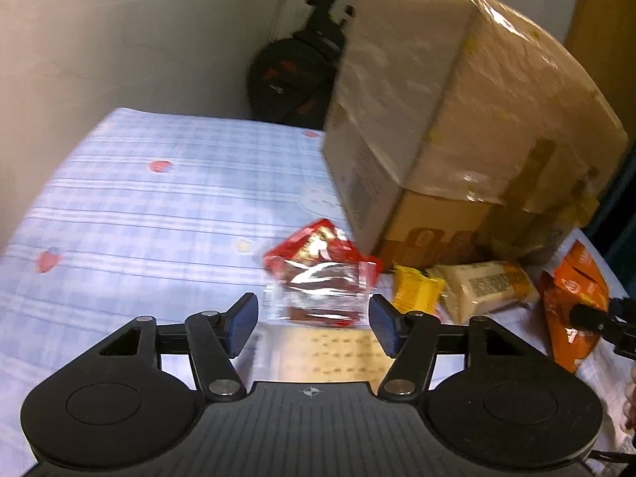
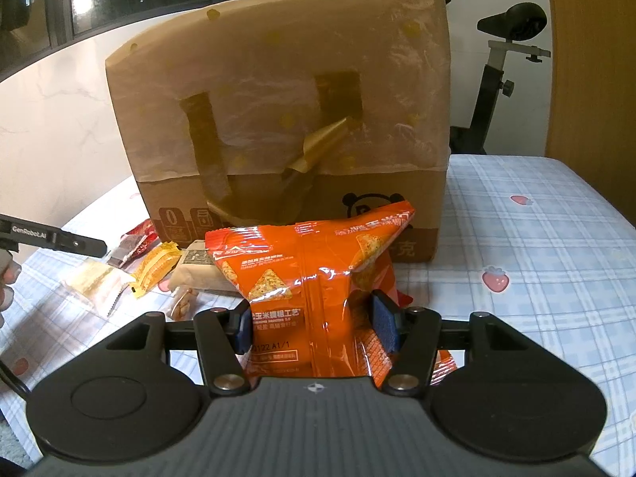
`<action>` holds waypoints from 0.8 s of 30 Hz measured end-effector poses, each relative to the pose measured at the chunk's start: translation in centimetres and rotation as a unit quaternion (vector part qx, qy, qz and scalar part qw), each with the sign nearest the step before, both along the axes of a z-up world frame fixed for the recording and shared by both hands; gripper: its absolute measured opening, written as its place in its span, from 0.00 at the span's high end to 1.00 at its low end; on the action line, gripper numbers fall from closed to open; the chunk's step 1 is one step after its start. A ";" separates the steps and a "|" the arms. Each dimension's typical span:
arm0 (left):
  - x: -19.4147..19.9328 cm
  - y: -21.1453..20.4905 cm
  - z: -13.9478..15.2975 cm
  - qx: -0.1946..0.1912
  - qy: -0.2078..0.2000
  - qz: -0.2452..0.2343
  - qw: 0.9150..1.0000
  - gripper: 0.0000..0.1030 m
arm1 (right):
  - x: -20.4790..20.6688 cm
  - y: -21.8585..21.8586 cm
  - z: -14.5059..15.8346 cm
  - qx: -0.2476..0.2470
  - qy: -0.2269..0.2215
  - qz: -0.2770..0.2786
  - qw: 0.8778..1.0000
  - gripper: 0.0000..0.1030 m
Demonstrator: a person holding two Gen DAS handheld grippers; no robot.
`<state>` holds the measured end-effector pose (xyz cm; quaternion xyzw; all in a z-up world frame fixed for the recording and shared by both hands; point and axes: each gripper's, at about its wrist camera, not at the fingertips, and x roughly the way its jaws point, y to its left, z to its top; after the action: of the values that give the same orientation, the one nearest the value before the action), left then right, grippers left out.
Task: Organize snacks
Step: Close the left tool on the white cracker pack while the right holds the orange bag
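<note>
1. The right gripper [image 2: 314, 328] is clamped on an orange chip bag [image 2: 318, 278]; its blue pads [image 2: 383, 328] press into the bag's lower half from both sides, pinching the foil so the top flares out above the fingers.
2. Straight ahead of the right gripper, just behind the bag, stands a tall cardboard box [image 2: 286, 119] wrapped in clear film, with strips of brown tape peeling from its front.
3. Ahead and to the left of the right gripper, small snacks lie in a loose row at the foot of the box: a yellow packet [image 2: 153, 270], a pale wrapped cake [image 2: 97, 284] and a beige bar [image 2: 198, 268].
4. The left gripper [image 1: 314, 324] has its jaws apart with nothing between the pads; it hangs over the checked cloth [image 1: 139, 198].
5. Just beyond the left gripper's fingertips lies a red packet [image 1: 318, 250] with a clear window; whether the pads touch it I cannot tell, as the view is blurred.
6. Below the left gripper's fingers, a flat cracker pack [image 1: 330, 353] rests on the cloth.
7. To the right of the left gripper sits the chip bag, held at the frame's edge.
</note>
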<state>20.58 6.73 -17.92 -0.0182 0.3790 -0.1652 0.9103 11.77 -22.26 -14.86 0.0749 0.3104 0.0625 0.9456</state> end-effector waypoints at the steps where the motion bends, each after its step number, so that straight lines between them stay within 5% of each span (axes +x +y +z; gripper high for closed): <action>1: -0.2 0.3 0.2 0.005 -0.005 0.007 1.000 0.33 | 0.0 0.0 0.0 0.001 0.000 0.000 1.000 0.42; 7: -2.7 0.2 0.1 0.065 -0.027 -0.010 0.997 0.24 | 0.0 0.1 0.0 0.003 0.000 -0.001 1.000 0.42; 14: -4.2 -2.4 -1.7 0.153 -0.043 -0.070 0.985 0.21 | 0.0 0.2 -0.2 0.006 -0.001 0.003 1.000 0.42; 24: -4.5 -4.3 -1.9 0.082 -0.009 -0.063 0.995 0.21 | -0.2 0.1 -0.2 0.013 0.000 0.005 1.000 0.42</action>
<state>16.04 2.39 -19.83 0.0819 0.3831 -0.1906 0.9001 11.54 -22.19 -15.03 0.0858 0.3095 0.0711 0.9444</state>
